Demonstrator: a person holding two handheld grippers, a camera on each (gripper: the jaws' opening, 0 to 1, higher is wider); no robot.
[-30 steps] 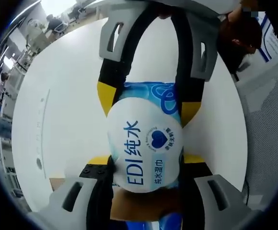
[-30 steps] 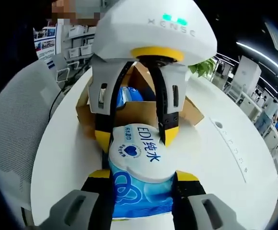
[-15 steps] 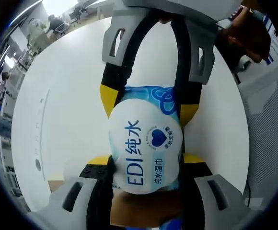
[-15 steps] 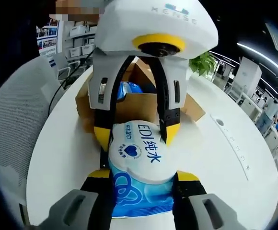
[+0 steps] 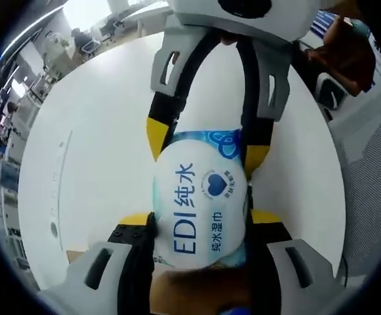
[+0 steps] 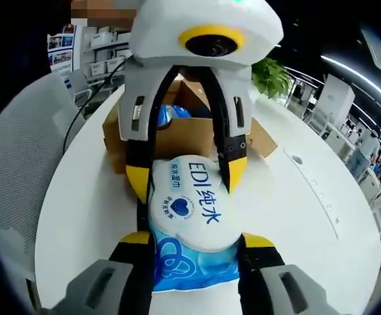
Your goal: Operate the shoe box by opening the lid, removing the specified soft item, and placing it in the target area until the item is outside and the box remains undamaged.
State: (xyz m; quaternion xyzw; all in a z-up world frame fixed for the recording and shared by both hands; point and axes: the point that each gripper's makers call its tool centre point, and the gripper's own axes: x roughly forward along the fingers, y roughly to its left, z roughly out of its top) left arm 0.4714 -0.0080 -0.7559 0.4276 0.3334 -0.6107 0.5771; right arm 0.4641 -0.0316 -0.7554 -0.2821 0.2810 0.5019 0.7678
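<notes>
A soft pack of wet wipes (image 5: 200,210), white with blue print, hangs over the white table between both grippers. My left gripper (image 5: 200,220) is shut on its white end, yellow tips pressed to both sides. In the left gripper view my right gripper (image 5: 205,146) reaches in from the top and clamps the blue end. In the right gripper view the pack (image 6: 190,223) sits in my right gripper (image 6: 196,239), and the left gripper (image 6: 185,178) holds its far end. Behind stands the open cardboard shoe box (image 6: 177,141) with another blue pack (image 6: 176,111) inside.
The round white table (image 6: 295,216) spreads around the box, with a cable slot (image 6: 312,190) to the right. A grey mesh chair (image 6: 20,170) stands at the table's edge. A green plant (image 6: 269,69) and office shelving sit farther back.
Both grippers and the pack have drifted a little away from the box. Both grips on the pack look unchanged.
</notes>
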